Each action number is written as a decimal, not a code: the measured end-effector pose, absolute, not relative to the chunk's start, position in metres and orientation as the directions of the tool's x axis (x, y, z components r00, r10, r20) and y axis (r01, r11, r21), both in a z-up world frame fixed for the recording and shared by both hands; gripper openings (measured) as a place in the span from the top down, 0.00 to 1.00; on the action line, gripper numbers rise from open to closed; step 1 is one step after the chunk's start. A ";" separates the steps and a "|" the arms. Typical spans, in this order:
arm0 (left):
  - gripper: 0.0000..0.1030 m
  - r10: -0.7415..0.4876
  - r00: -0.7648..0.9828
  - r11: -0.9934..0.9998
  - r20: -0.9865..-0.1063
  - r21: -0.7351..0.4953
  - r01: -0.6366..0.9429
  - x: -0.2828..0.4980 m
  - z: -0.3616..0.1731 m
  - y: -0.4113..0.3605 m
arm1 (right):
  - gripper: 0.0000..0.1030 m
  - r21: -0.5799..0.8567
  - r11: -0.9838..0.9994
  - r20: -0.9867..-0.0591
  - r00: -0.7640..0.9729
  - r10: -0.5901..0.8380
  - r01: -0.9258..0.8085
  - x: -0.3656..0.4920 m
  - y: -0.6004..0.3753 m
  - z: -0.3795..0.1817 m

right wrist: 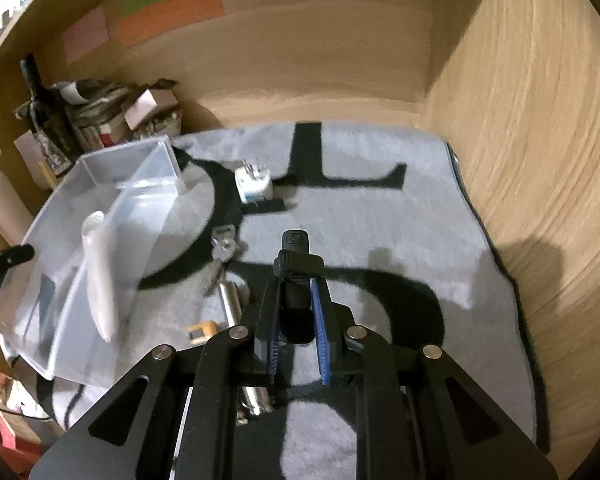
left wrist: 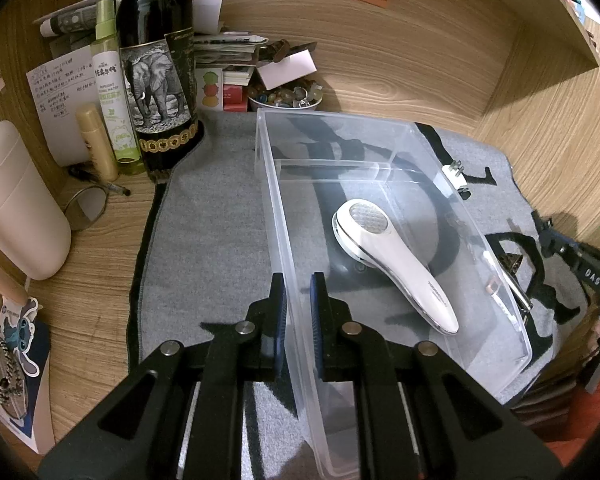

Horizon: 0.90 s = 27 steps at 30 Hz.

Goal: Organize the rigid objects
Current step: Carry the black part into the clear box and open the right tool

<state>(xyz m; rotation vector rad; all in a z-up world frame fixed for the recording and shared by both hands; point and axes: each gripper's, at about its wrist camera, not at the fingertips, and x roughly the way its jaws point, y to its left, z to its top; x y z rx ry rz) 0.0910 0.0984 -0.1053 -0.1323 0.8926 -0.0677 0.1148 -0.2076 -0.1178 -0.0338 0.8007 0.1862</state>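
Tabletop [left wrist: 100, 240] of pale wood grain, walled at back and side, mostly under a grey mat [right wrist: 380, 220] with big black letters. On the mat, toward its left: clear plastic bin [left wrist: 380, 144], long and open-topped, with a clear divider across its far end. Inside the bin, flat on the floor: white handheld device [left wrist: 396, 264], meshed round head toward the far end. Left gripper [left wrist: 299, 312] pinched on the bin's near-left wall, one pad outside and one inside. Right gripper [right wrist: 296, 312] clamped on a small black clip-like object [right wrist: 296, 276], its tip past the fingertips. On the mat right of the bin: white plug adapter [right wrist: 254, 185], prongs up; silver metal cylinder [right wrist: 230, 300]; small metal piece [right wrist: 223, 245]; small tan item [right wrist: 202, 330]. Behind the bin, off the mat: dark bottle [left wrist: 156, 60] with an elephant label, green spray bottle [left wrist: 112, 92], bowl of trinkets [left wrist: 286, 98].
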 end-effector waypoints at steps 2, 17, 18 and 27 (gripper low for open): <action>0.90 -0.114 0.626 0.990 -0.772 -0.144 0.003 0.091 -0.105 0.098 | 0.87 0.026 0.978 -0.698 0.697 0.165 -0.205 0.114 -0.199 -0.109; 0.90 -0.116 0.627 0.989 -0.770 -0.147 0.003 0.090 -0.105 0.097 | 0.86 0.002 0.897 -0.594 0.721 0.357 -0.442 0.121 -0.120 -0.073; 0.90 -0.116 0.627 0.989 -0.770 -0.146 0.003 0.090 -0.105 0.097 | 0.86 0.003 0.891 -0.593 0.717 0.368 -0.455 0.121 -0.115 -0.073; 0.90 -0.118 0.627 0.989 -0.770 -0.147 0.006 0.091 -0.105 0.095 | 0.86 0.033 0.825 -0.627 0.632 0.456 -0.564 0.128 -0.068 -0.088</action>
